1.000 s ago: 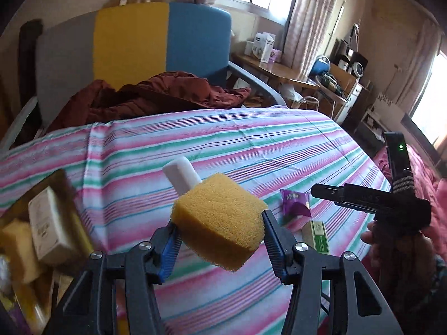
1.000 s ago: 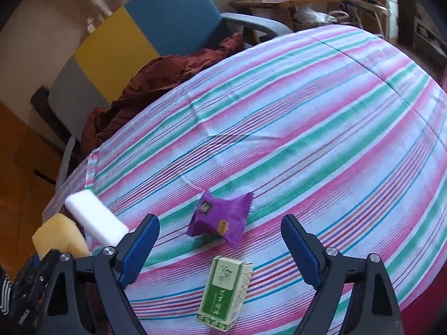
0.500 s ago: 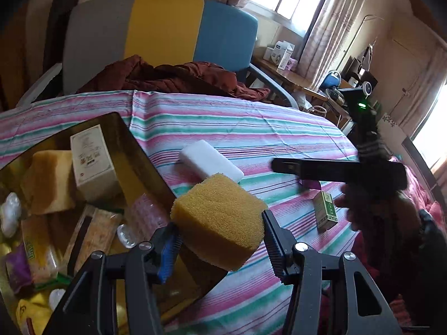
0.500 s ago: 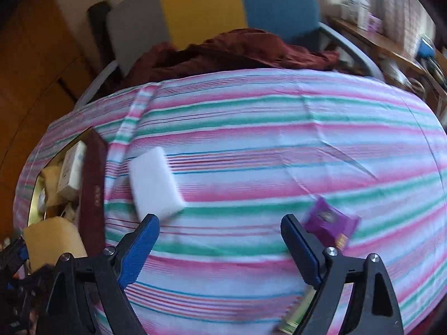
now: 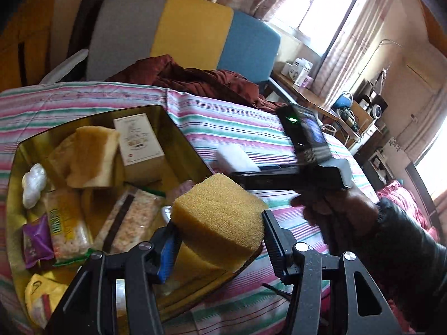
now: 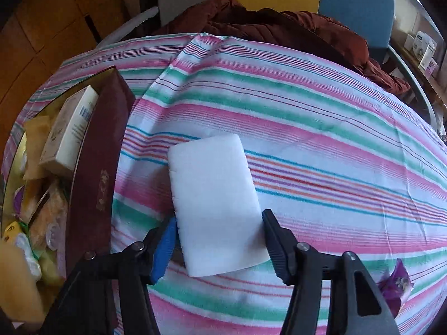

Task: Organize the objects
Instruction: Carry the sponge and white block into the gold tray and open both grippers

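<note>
My left gripper [image 5: 219,240] is shut on a yellow sponge [image 5: 218,224] and holds it above the near right corner of a gold tin box [image 5: 178,128]. The box holds another yellow sponge [image 5: 89,156], a cream carton [image 5: 138,142], snack packets [image 5: 131,217] and a purple candy [image 5: 36,240]. My right gripper [image 6: 219,240] is open, its jaws on either side of a white sponge block [image 6: 215,201] lying on the striped cloth, right of the box's dark red wall [image 6: 97,167]. The right gripper also shows in the left wrist view [image 5: 293,178].
A purple candy wrapper [image 6: 396,282] lies on the striped tablecloth [image 6: 307,111] at the right. A chair with grey, yellow and blue back [image 5: 190,30] and a dark red garment [image 5: 195,75] stands behind the table. A side table with small boxes [image 5: 299,69] is farther right.
My left gripper has carried the yellow sponge leftward over the tin box. My right gripper has moved left from the purple candy and green box, and narrowed around the white block.
</note>
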`<action>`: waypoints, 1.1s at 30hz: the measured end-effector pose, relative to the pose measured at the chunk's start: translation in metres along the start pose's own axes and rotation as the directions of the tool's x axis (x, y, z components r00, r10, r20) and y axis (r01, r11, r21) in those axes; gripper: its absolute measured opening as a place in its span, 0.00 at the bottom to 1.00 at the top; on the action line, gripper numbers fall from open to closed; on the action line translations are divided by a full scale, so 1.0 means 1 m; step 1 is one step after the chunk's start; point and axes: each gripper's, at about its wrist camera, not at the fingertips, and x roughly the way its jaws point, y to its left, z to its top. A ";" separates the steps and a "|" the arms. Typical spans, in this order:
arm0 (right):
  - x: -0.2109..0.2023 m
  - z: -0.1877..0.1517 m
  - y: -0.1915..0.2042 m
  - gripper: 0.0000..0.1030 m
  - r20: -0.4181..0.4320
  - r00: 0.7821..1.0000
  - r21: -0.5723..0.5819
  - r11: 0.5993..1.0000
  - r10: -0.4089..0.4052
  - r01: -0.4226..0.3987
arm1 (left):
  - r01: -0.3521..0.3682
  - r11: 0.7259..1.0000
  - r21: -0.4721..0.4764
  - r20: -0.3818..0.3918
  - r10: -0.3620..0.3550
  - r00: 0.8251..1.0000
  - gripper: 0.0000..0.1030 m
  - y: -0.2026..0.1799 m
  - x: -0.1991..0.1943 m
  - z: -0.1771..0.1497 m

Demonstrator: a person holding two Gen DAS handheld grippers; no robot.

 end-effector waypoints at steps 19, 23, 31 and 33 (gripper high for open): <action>-0.103 -0.027 0.090 0.57 0.206 0.954 -0.067 0.975 0.219 -0.210 | -0.228 0.944 -0.237 0.129 0.263 0.956 0.55 0.110 -0.092 -0.024; -0.096 -0.022 0.145 0.57 0.174 0.943 -0.148 0.955 0.283 -0.259 | -0.241 0.929 -0.280 0.124 0.284 0.951 0.55 0.126 -0.100 -0.035; -0.074 0.008 0.216 0.78 0.123 0.908 -0.182 0.909 0.400 -0.376 | -0.244 0.931 -0.272 0.108 0.282 0.953 0.61 0.125 -0.091 -0.042; -0.072 0.011 0.223 0.88 0.129 0.910 -0.182 0.911 0.395 -0.370 | -0.235 0.935 -0.266 0.102 0.270 0.957 0.70 0.123 -0.087 -0.043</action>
